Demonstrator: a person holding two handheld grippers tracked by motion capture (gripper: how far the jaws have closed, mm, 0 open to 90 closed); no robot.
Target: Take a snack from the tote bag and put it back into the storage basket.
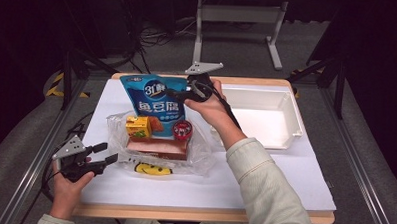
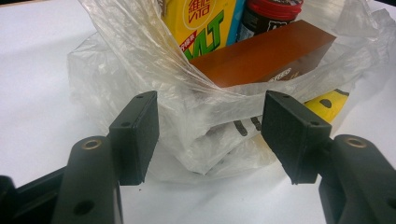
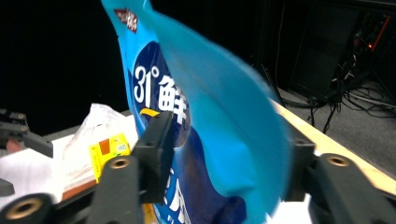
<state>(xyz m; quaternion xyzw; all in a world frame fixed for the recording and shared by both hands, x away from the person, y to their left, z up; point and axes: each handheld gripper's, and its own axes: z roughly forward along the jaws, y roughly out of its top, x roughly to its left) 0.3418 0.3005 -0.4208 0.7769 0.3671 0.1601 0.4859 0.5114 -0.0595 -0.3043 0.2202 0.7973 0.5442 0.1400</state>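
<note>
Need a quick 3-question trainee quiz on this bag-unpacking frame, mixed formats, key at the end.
1. True or false: the right gripper has its jaws on either side of the blue pouch.
2. Which item lies flat at the front of the clear plastic bag? A) brown box B) yellow drink carton C) red-lidded jar
3. Fill in: the white bin sits on the person's ____ side of the table.

Key: 1 true. 2 A. 3 right.
</note>
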